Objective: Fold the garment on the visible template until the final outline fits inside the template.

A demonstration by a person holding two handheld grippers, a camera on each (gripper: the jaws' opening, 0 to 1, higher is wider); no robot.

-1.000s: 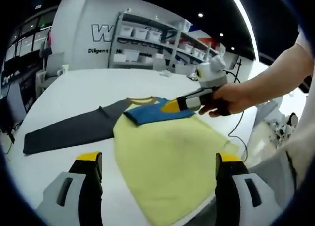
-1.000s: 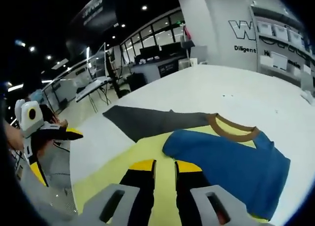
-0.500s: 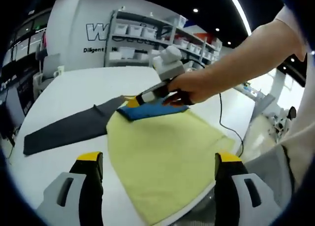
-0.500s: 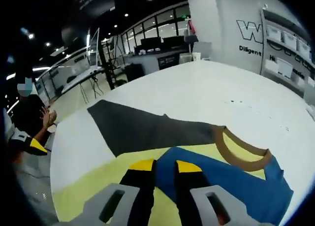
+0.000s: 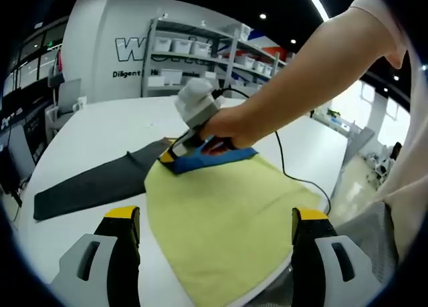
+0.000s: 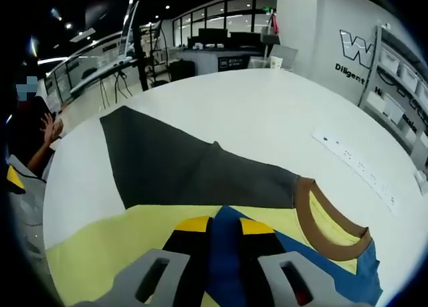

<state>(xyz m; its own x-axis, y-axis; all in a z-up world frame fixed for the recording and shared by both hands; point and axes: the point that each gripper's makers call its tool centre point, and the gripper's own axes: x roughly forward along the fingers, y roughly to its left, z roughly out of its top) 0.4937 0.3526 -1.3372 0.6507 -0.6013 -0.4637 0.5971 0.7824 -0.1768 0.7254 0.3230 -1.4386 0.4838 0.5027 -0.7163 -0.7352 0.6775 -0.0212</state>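
The garment [image 5: 221, 207] is spread on the white table [image 5: 100, 126]. Its blue sleeve [image 6: 224, 253] is pinched between the right gripper's [image 6: 224, 228] 2 nearly closed jaws. The left gripper [image 5: 214, 220] is held wide open above the garment's near hem, gripping nothing.

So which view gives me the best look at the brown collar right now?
The right gripper view: the brown collar lies close, its curved band plain beside the grey sleeve. In the left gripper view the right gripper and the person's hand cover that spot.

A white tabletop [image 5: 100, 123] spreads out; behind it stand shelves [image 5: 194, 53] of white bins against a lettered wall [image 5: 93, 33].
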